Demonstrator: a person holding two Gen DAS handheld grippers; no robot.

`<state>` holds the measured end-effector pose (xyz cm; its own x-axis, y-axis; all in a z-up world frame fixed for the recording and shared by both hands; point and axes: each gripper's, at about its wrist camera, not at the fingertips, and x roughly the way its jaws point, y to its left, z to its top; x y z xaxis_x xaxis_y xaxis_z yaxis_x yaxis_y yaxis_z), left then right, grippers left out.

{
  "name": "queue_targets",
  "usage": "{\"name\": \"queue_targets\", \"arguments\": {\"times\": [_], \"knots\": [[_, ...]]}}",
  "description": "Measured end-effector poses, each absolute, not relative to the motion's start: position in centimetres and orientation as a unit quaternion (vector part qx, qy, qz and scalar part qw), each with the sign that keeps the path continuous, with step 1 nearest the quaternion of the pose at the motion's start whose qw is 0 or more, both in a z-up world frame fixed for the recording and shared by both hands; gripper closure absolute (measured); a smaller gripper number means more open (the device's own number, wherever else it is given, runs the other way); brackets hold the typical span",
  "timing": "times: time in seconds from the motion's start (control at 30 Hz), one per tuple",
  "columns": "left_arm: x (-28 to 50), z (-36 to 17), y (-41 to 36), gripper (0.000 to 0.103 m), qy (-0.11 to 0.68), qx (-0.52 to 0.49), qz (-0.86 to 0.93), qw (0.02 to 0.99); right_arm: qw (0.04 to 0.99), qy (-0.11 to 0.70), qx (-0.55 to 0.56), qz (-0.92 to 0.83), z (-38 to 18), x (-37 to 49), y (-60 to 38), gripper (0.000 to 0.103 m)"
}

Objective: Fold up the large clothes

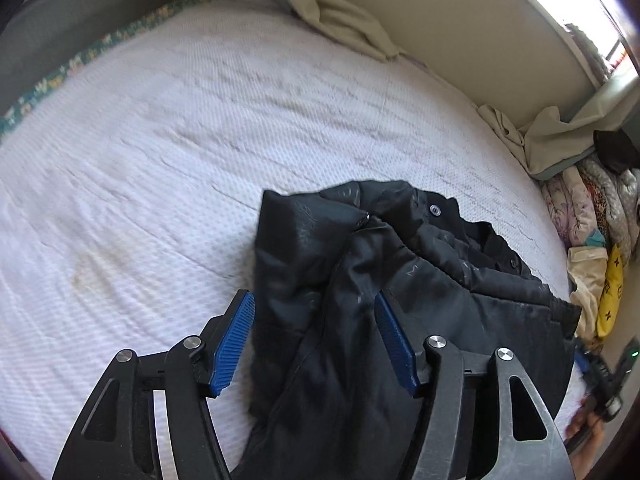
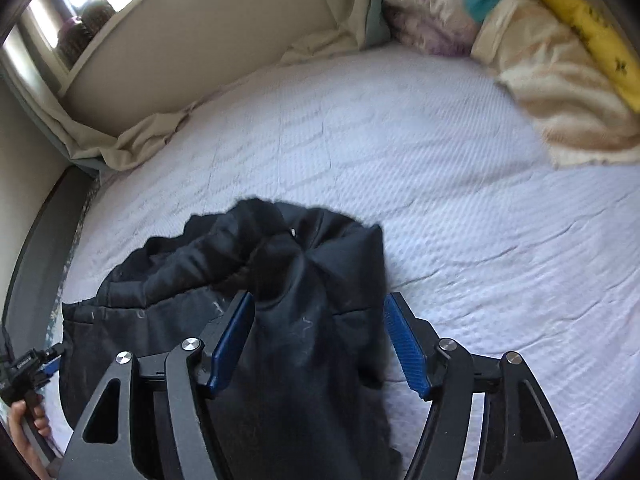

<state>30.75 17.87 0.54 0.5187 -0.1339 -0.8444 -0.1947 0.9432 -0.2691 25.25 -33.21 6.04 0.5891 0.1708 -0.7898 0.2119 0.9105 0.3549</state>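
- I see a black jacket [image 1: 360, 280] with dark buttons.
- My gripper pads [image 1: 236, 344] are ribbed blue on black arms.
- The mattress [image 1: 200, 140] is white, dot-textured, with a green floral edge.
- There's a yellow pillow [image 2: 592, 40] with dark star-like marks.
- The sheet [image 1: 344, 20] is beige.

- The left wrist camera sits just behind its own left gripper [image 1: 316, 340], looking steeply down and forward along the blue fingers [image 1: 235, 344], which fill the bottom of the frame.
- It is close over the black jacket [image 1: 360, 280] on the white mattress [image 1: 200, 120]; the beige wall [image 1: 460, 32] curves across the upper right.
- The right wrist camera looks down likewise past the right gripper [image 2: 320, 344], with the wall [image 2: 200, 48] at upper left.
- Both views share the jacket [image 2: 280, 288], the mattress [image 2: 440, 160] and the folded bedding [image 2: 560, 92], and each catches the other gripper at a lower edge.
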Motion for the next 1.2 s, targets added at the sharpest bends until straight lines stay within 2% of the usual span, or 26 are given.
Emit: {"name": "queue_targets", "arguments": {"times": [0.17, 0.23, 0.33, 0.5, 0.6, 0.73, 1.03, 1.2], "knots": [[28.3, 2.7, 15.2, 0.036, 0.438, -0.085, 0.0, 0.895, 0.905, 0.403, 0.135, -0.012, 9.9, 22.6, -31.5, 0.04], [28.2, 2.7, 13.2, 0.033, 0.429, -0.056, -0.017, 0.901, 0.909, 0.4, 0.114, 0.003, 10.1, 22.3, -30.0, 0.052], [28.8, 1.4, 10.4, 0.033, 0.442, -0.02, -0.043, 0.896, 0.906, 0.411, 0.103, 0.018, 9.4, 22.9, -28.7, 0.062], [30.7, -2.6, 9.8, 0.032, 0.488, 0.004, -0.005, 0.873, 0.884, 0.458, 0.093, 0.001, 5.6, 25.0, -27.7, 0.063], [31.1, -4.2, 10.5, 0.025, 0.496, -0.005, 0.006, 0.868, 0.871, 0.483, 0.086, -0.008, 3.2, 25.7, -27.7, 0.064], [31.2, -5.8, 11.6, 0.023, 0.502, -0.027, 0.003, 0.864, 0.868, 0.491, 0.076, -0.005, 1.4, 25.9, -27.3, 0.064], [31.0, -7.4, 11.4, 0.021, 0.479, -0.019, 0.008, 0.877, 0.889, 0.457, 0.033, -0.014, -0.7, 25.4, -26.1, 0.064], [31.5, -5.9, 12.4, 0.02, 0.504, -0.066, 0.019, 0.861, 0.881, 0.469, 0.065, -0.009, -0.1, 25.8, -27.0, 0.063]]}}
